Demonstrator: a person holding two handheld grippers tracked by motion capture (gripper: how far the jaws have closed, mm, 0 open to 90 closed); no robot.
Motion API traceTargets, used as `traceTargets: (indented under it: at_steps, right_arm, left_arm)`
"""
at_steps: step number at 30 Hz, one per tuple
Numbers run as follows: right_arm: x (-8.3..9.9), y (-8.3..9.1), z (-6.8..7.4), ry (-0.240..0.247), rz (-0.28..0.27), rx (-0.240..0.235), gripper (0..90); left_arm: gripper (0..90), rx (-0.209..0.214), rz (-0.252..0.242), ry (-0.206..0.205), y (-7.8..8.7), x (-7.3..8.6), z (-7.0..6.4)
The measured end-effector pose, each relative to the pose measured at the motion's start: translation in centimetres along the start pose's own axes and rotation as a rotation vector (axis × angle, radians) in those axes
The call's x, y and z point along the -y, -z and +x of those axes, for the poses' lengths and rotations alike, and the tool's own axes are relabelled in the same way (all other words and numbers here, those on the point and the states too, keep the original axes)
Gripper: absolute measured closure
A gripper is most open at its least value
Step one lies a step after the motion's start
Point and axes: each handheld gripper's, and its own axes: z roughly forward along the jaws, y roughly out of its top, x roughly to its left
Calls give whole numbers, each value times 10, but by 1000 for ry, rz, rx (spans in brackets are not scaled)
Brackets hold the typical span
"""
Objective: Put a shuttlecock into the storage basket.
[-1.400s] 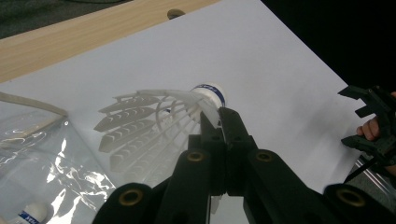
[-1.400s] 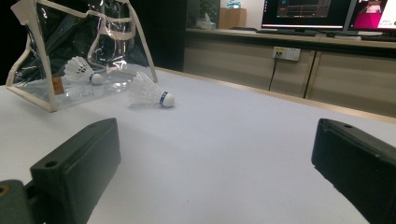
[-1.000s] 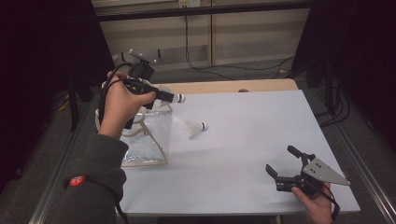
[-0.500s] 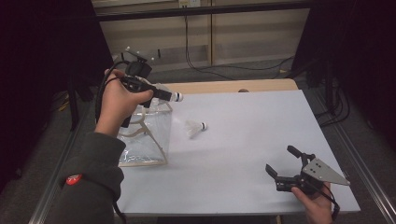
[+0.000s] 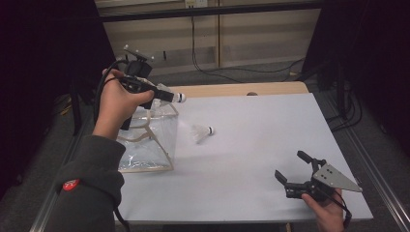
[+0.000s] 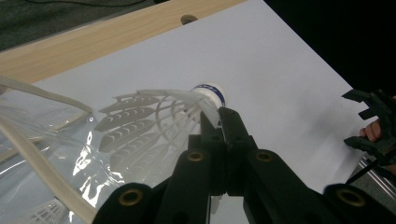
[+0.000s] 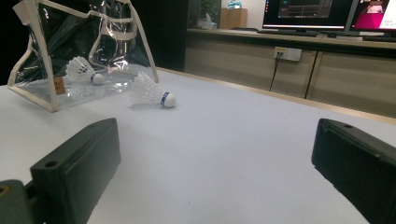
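Over the clear plastic pouch (image 5: 145, 140), left claw (image 5: 167, 95) pinches a white feathered shuttlecock (image 6: 159, 116); drop it centred, right claw (image 5: 295, 176) spread.

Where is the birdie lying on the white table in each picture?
High view: the loose shuttlecock lies mid-table, just right of the clear bag.
Left gripper view: I cannot find it; the left gripper grips another one.
Right gripper view: it lies upper left, right of the bag.
Shared landmark: the clear bag with cream trim.
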Motion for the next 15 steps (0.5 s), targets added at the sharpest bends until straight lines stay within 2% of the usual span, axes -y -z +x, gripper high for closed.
traceTargets:
  at_steps: [9, 15]
  right_arm:
    - [0, 0, 0, 0, -2, 0, 15]
    - [0, 0, 0, -2, -1, -1, 15]
  left_arm:
    - [900, -10, 2, -3, 7, -1, 2]
    - [900, -18, -14, 8, 13, 0, 6]
